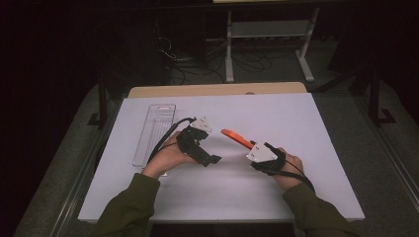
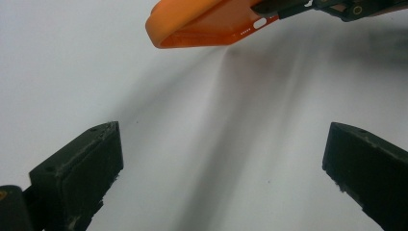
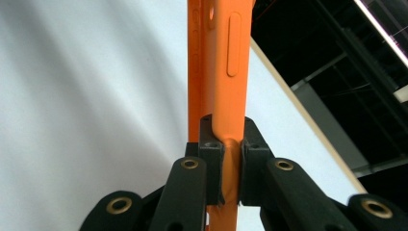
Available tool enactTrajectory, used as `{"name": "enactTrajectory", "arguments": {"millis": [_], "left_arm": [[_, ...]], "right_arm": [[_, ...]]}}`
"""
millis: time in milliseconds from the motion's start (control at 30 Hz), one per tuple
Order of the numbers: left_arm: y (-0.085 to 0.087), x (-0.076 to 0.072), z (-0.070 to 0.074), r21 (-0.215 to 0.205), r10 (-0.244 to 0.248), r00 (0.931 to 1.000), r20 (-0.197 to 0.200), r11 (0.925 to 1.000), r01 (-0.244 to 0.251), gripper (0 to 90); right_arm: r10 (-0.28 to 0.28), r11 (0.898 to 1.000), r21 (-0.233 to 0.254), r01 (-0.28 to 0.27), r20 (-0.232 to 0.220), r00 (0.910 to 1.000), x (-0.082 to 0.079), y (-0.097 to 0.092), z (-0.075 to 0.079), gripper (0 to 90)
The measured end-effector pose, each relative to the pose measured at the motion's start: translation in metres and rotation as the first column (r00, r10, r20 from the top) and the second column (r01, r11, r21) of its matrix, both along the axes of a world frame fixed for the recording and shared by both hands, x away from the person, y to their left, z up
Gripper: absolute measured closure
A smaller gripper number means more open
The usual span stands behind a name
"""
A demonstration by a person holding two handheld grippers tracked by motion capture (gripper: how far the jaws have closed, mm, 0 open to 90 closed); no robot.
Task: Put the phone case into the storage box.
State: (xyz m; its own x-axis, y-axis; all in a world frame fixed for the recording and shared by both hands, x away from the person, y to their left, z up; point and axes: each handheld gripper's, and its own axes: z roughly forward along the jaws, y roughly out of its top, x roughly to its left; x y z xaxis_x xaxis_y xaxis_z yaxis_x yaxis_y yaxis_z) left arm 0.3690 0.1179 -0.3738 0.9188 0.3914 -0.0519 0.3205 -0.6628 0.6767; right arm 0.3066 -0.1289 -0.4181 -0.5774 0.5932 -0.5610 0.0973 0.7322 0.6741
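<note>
High view: the right claw (image 1: 253,146) grips an orange phone case (image 1: 236,138) by one end, lifted over the middle of the white surface (image 1: 296,118), its long axis running toward the far left corner. The left claw (image 1: 210,159), jaws spread and holding nothing, lies near, aimed at the case. A clear plastic tray (image 1: 154,129) sits along the left edge; right half bare.

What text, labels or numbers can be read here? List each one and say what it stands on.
None can be read. The orange phone case held in the right tool carries only moulded buttons and cut-outs, no lettering. The clear plastic tray, the white tabletop and the left tool bear no legible marks.
</note>
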Motion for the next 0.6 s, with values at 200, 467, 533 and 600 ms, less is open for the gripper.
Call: {"name": "enactTrajectory", "arguments": {"millis": [200,467,533,600], "left_arm": [[-0.0008,-0.0007,-0.0003,-0.010,0.002,1.0000,-0.002,1.0000,-0.002,0.0],[-0.0009,-0.0007,0.0003,-0.001,-0.005,1.0000,-0.001,1.0000,0.005,0.0],[-0.0011,-0.0012,0.0003,-0.004,-0.001,1.0000,-0.007,1.0000,0.001,0.0],[-0.0010,-0.0013,0.0006,-0.002,-0.002,1.0000,-0.009,1.0000,0.002,0.0]], "right_arm": [[-0.005,0.998,0.062,0.007,-0.041,0.9992,0.0005,-0.0012,0.0013,81.8],[-0.008,0.995,0.094,0.014,-0.059,0.9982,0.0016,-0.0033,0.0029,81.7],[-0.014,0.993,0.117,0.022,-0.071,0.9974,0.0014,-0.0032,0.0033,81.7],[-0.008,0.991,0.132,0.018,-0.079,0.9969,0.0027,-0.0042,0.0040,81.7]]}}
